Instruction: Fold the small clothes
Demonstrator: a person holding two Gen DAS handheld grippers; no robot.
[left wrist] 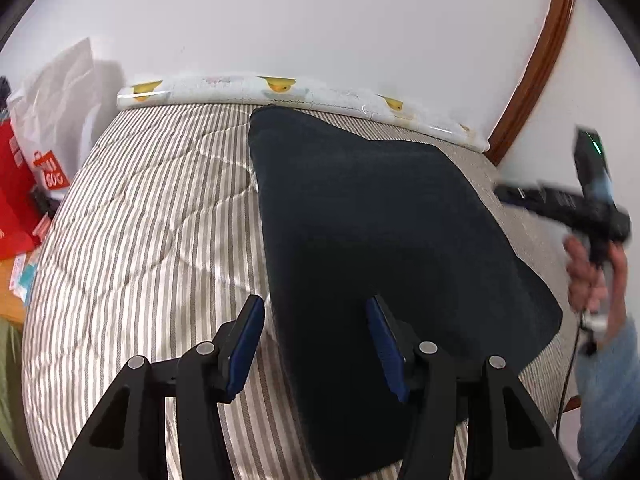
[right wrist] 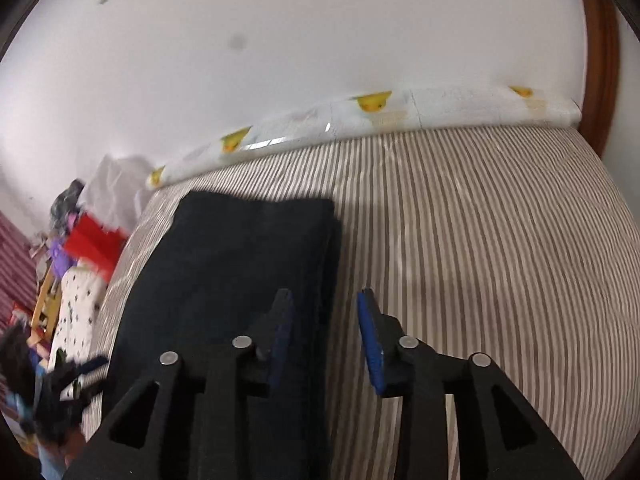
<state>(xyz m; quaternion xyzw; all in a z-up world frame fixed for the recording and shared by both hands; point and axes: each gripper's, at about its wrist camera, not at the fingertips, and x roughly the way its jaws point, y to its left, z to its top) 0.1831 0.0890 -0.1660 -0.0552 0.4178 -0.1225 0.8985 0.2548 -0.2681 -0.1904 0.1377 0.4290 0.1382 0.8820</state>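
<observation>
Both hand-held grippers, left and right, hover part-open and empty over the dark folded garment's side edges.

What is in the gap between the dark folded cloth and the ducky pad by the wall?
Only bare striped quilt lies between the dark folded cloth and the white duck-print pad, seen in the right wrist view.

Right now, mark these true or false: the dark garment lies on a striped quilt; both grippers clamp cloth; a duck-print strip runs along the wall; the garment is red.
1. The dark garment lies on the striped quilt. True.
2. Both grippers clamp cloth. False: left gripper and right gripper stand open, gripping nothing.
3. A duck-print strip runs along the wall. True.
4. The garment is red. False: it is dark navy or black.
</observation>
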